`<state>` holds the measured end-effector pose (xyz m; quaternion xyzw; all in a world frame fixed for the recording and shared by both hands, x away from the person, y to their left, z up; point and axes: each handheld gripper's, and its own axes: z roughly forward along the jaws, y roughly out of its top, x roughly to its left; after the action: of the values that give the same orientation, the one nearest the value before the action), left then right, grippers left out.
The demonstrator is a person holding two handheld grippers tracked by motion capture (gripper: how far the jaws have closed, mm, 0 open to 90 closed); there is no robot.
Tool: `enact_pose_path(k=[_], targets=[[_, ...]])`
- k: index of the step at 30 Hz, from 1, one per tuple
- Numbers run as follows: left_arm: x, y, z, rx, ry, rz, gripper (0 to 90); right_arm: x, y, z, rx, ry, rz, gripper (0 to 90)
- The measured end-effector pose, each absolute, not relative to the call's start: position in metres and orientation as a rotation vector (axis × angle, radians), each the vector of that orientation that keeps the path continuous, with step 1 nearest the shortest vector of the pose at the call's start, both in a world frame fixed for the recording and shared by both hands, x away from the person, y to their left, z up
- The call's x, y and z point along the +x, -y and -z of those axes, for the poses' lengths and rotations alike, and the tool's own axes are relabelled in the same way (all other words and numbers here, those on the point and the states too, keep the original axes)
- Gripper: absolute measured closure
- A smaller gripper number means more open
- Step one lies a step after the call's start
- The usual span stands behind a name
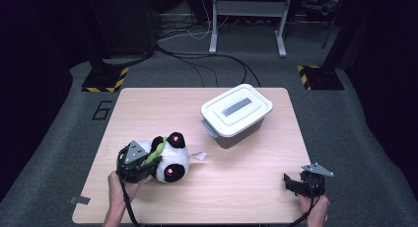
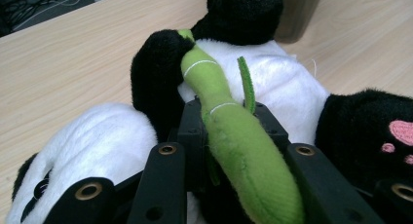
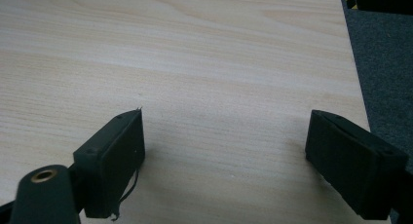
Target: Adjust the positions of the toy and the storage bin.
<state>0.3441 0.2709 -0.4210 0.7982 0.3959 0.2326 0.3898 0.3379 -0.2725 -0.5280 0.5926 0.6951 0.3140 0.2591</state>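
On the near left part of the table point(image 1: 236, 153) lies a panda toy point(image 1: 167, 160), black and white, with a green stuffed stalk point(image 1: 156, 149) across its body. Left gripper point(image 1: 140, 165) sits right on the toy; in the left gripper view its jaws are drawn in narrow around the green stalk point(image 2: 243, 136), one black jaw on each side, pinching it. Stalk's upper end is tucked against a black paw point(image 2: 158, 73); a thin green leaf strip point(image 2: 247, 85) sticks up beside it. White belly and a pink-padded foot point(image 2: 402, 136) show around the jaws. Small white tag point(image 1: 198, 157) lies on the wood just beside the toy's head. Right gripper point(image 1: 298, 183) rests near the table's near right corner, well apart from the toy, jaws spread wide with bare wood between them, holding nothing. Farther back, right of centre, stands a grey lidded box point(image 1: 236, 114), lid on, apart from the toy.
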Motion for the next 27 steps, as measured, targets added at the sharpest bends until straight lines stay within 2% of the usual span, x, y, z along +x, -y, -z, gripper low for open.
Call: enact_pose_path(k=[27], targets=[[0.386,-0.331,0.418,1.99,-1.14,-0.631,71.1,0.338,0.272,0.528,1.606,-1.883,-0.851,14.0]])
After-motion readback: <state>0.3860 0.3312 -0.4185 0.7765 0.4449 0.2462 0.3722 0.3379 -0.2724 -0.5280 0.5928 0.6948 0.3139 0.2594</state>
